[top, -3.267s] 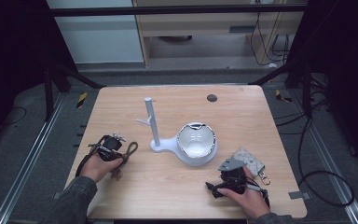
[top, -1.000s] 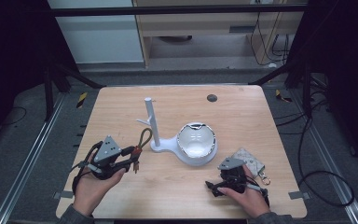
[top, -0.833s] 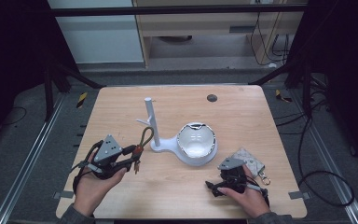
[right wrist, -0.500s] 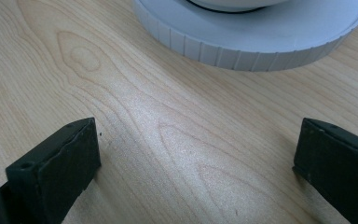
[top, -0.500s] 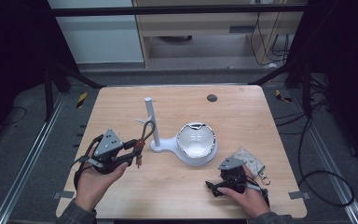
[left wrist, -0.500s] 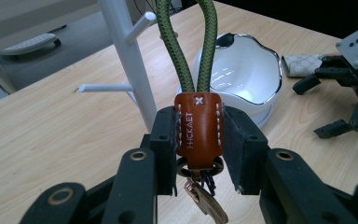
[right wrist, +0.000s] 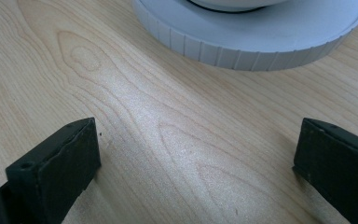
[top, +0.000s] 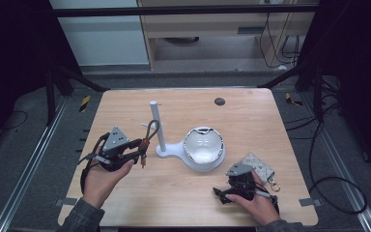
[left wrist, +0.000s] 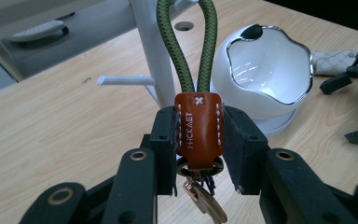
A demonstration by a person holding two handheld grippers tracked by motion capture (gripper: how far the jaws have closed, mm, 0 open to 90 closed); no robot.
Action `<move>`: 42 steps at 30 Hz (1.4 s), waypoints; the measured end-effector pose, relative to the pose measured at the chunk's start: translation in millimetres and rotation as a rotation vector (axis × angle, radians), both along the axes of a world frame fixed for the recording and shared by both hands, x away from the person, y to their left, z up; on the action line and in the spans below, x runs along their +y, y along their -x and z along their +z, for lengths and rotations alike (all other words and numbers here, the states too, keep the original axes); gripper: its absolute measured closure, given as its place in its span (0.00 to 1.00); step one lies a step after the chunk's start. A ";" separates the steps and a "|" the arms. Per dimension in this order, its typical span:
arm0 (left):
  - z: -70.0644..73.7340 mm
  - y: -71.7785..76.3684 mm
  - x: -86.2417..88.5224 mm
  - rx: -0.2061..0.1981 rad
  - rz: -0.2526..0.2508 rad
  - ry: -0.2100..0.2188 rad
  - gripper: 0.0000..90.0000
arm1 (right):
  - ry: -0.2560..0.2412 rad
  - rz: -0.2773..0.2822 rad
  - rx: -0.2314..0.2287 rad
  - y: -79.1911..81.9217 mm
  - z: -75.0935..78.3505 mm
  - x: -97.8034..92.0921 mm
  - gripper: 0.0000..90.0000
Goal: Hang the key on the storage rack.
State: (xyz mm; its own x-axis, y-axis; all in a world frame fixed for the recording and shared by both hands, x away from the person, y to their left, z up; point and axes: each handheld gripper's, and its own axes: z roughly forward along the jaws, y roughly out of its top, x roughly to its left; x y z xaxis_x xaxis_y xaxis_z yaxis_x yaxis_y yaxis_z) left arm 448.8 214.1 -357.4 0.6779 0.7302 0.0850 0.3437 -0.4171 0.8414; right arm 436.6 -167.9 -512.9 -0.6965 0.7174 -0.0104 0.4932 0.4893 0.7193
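Note:
A keychain with a brown leather tab, a green cord loop and keys hanging below is pinched by its tab in my left gripper, which is shut on it. In the high view the left gripper holds the green loop upright just left of the white stand's post. The stand's side peg juts out behind the loop. A white bowl sits on the stand's base. My right gripper rests open on the table before that base, nothing between its jaws.
A patterned pouch with a metal ring lies on the wooden table beside the right hand. A small dark round hole marks the far side of the table. Metal rails and cables run along the floor on both sides.
My left gripper has taken up the keychain, lifted it off the table and carried the loop forward toward the stand's post. The right gripper has stayed in place.

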 end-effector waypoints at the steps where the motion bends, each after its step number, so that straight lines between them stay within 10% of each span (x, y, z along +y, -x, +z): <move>1: -2.0 -1.8 -0.3 0.006 0.003 0.000 0.73 | 0.000 0.000 0.000 0.0 0.0 0.0 0.00; 42: -36.6 -39.8 -20.1 0.057 0.058 0.022 0.73 | -0.003 -0.001 0.002 1.1 0.0 -0.1 0.00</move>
